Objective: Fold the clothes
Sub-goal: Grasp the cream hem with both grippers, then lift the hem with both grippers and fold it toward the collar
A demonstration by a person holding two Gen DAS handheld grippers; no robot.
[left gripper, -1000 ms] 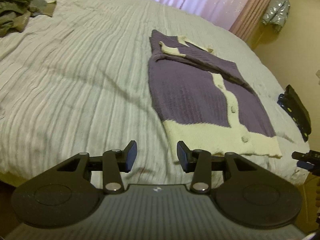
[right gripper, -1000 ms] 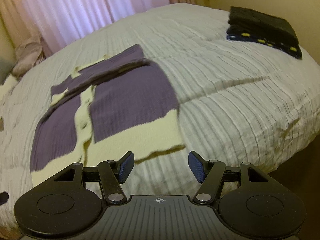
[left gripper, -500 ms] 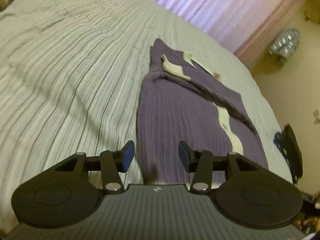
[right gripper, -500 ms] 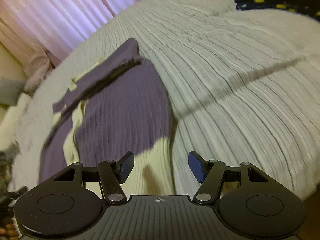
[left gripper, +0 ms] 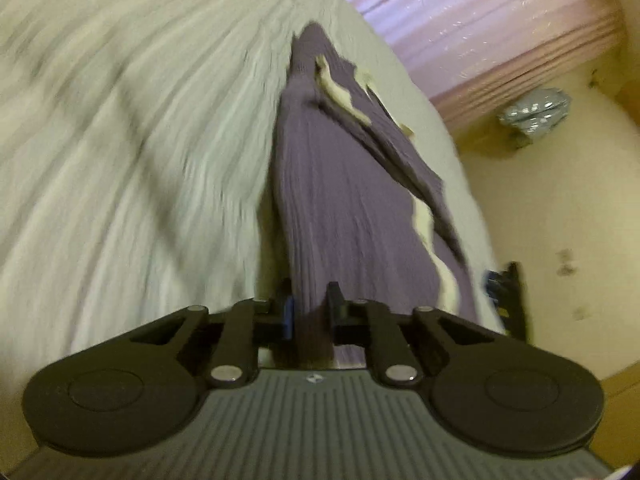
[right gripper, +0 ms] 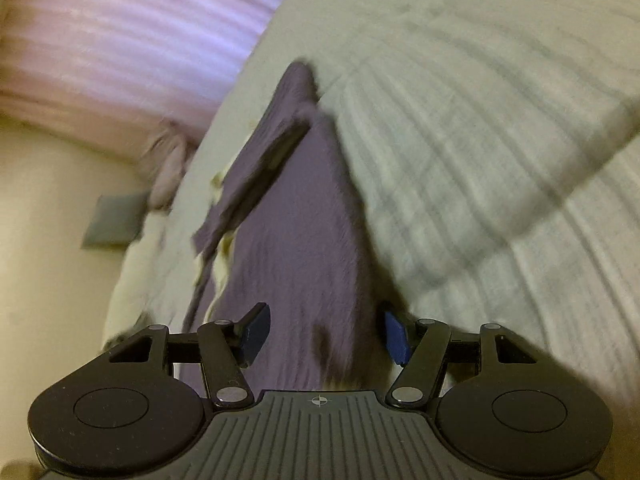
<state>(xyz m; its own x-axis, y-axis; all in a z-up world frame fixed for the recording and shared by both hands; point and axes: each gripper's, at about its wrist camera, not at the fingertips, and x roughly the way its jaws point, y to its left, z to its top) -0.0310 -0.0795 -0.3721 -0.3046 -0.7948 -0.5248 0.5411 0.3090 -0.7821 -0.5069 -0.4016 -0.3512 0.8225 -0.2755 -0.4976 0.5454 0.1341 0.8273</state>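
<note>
A purple knit cardigan [left gripper: 344, 200] with cream trim lies flat on the striped grey bedspread [left gripper: 120, 160], sleeves folded across its front. My left gripper [left gripper: 310, 312] is low at the cardigan's near hem, its jaws closed on the purple fabric. In the right wrist view the cardigan [right gripper: 296, 216] runs away from my right gripper [right gripper: 324, 334], which is open, with the near hem lying between its blue pads [right gripper: 396, 338]. Both views are motion-blurred.
Pink curtains [left gripper: 460, 24] hang behind the bed. A dark folded stack [left gripper: 510, 300] sits at the bed's right edge. A silvery bag [left gripper: 534, 114] hangs on the yellow wall. A grey cushion [right gripper: 114, 220] and bedspread [right gripper: 480, 160] show in the right wrist view.
Both grippers have dropped toward the cardigan's near hem. The left gripper has closed on the fabric. The right gripper has stayed open, now straddling the hem.
</note>
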